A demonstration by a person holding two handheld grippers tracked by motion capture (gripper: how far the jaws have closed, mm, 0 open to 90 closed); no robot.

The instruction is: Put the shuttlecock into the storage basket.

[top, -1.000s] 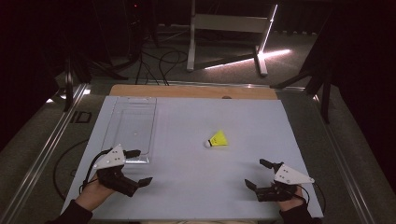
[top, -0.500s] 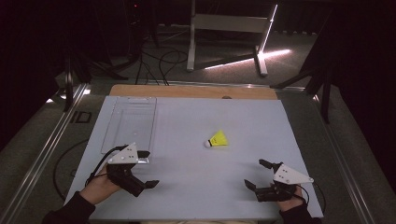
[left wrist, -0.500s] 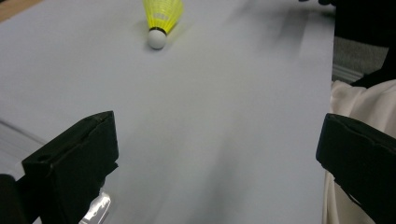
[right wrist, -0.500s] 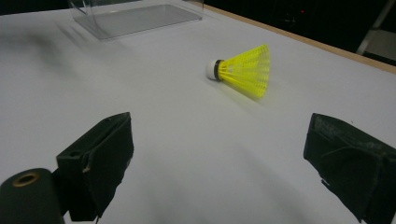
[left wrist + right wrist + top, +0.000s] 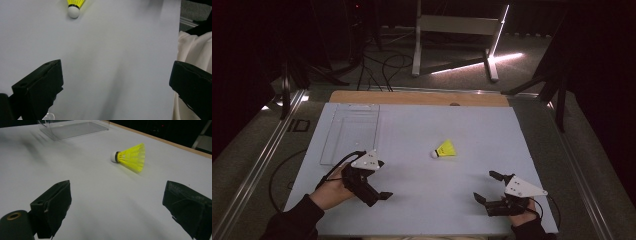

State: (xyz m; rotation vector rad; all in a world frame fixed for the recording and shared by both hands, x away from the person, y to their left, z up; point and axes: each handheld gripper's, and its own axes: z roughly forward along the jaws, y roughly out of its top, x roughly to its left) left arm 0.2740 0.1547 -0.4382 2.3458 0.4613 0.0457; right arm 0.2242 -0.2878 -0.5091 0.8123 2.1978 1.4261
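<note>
No readable text, label, brand or number appeared on anything in the pictures. A dark mark beside the table's (image 5: 422, 220) left edge, on the floor, looked like lettering but was too small and blurred to be read.

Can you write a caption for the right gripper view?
Open claw faces a yellow shuttlecock lying on its side.
</note>
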